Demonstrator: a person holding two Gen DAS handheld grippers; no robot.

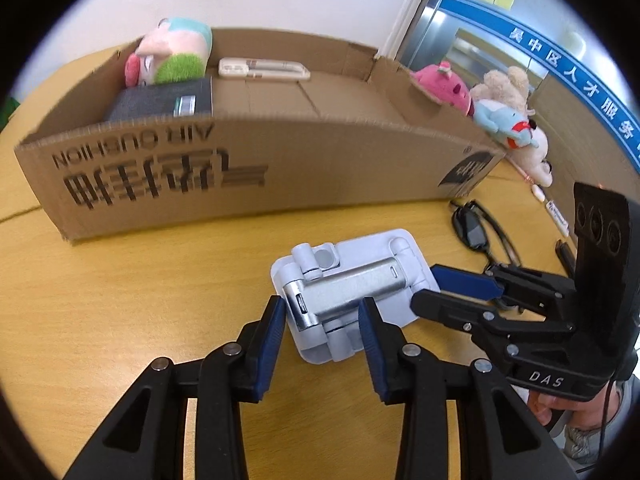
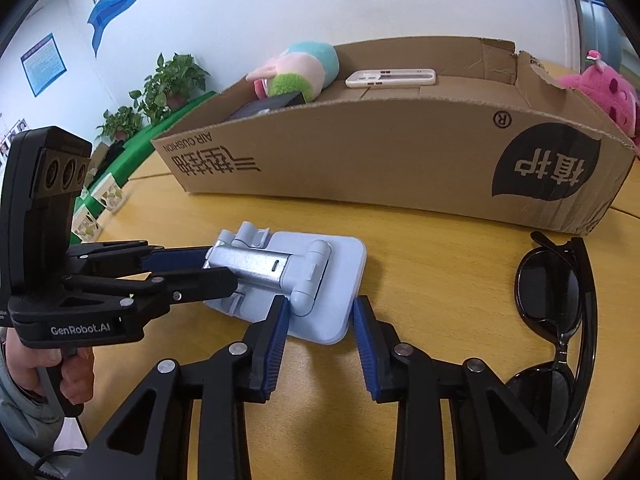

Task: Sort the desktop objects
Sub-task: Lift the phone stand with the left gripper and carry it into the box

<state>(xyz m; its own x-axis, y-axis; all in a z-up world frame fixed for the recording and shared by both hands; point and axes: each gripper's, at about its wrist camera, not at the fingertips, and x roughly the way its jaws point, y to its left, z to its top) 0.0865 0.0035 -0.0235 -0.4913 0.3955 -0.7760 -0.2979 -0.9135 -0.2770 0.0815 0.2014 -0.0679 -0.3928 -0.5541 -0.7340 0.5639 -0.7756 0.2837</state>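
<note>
A pale blue folding phone stand (image 1: 360,280) (image 2: 332,280) with a silver metal arm lies flat on the wooden table. My left gripper (image 1: 322,308) (image 2: 218,270) comes in from the stand's arm end, and its blue pads press on both sides of the metal arm. My right gripper (image 2: 320,308) (image 1: 424,284) is at the opposite end, with its pads against a corner of the stand's base plate. Behind the stand sits an open cardboard box (image 1: 280,168) (image 2: 360,152) holding a plush toy (image 1: 172,56), a white phone case (image 1: 264,69) and a dark flat item (image 1: 160,100).
Black sunglasses (image 2: 552,292) (image 1: 476,228) lie on the table right of the stand. Pink and pale plush toys (image 1: 444,88) (image 1: 508,120) are piled at the box's right end, with pens (image 1: 556,216) nearby. Potted plants (image 2: 172,76) stand beyond the table's left edge.
</note>
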